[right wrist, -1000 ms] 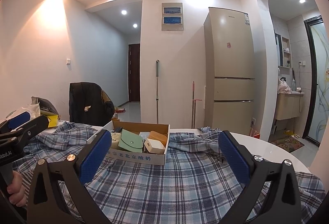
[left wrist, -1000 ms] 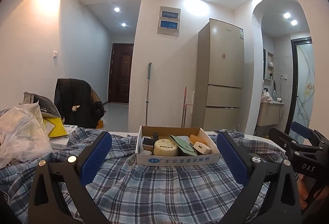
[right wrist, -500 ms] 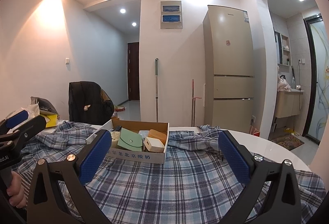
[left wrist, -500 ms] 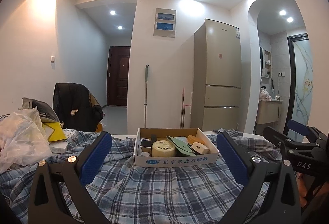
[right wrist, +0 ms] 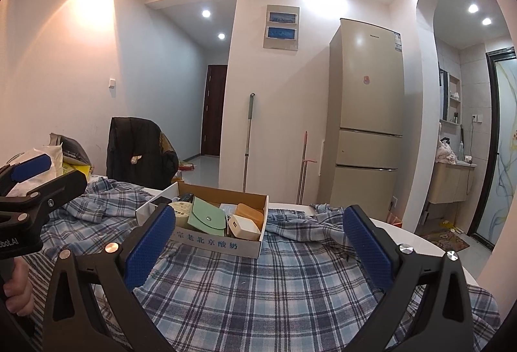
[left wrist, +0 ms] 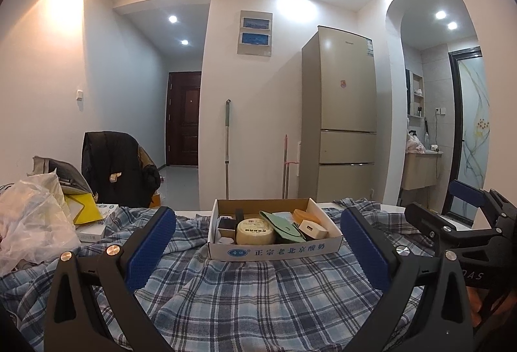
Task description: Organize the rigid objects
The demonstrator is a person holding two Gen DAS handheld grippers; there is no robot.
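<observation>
Both grippers, left (left wrist: 257, 247) and right (right wrist: 255, 247), had jaws wide apart and held nothing. The box (left wrist: 274, 250) sat ahead on the cloth (left wrist: 258, 303), packed tight. I judged a grab could tip neighbouring items, or snag the wrinkled cloth.

Each gripper is a black frame carrying two long fingers faced with blue, finely knurled pads. On the left gripper (left wrist: 258, 242) and the right gripper (right wrist: 260, 239) alike, silver round screw heads sit just behind the pads, with triangular cut-outs further back in the frame. White lettering marks each body's side. Bare fingers (right wrist: 17, 294) wrap the left handle.
</observation>
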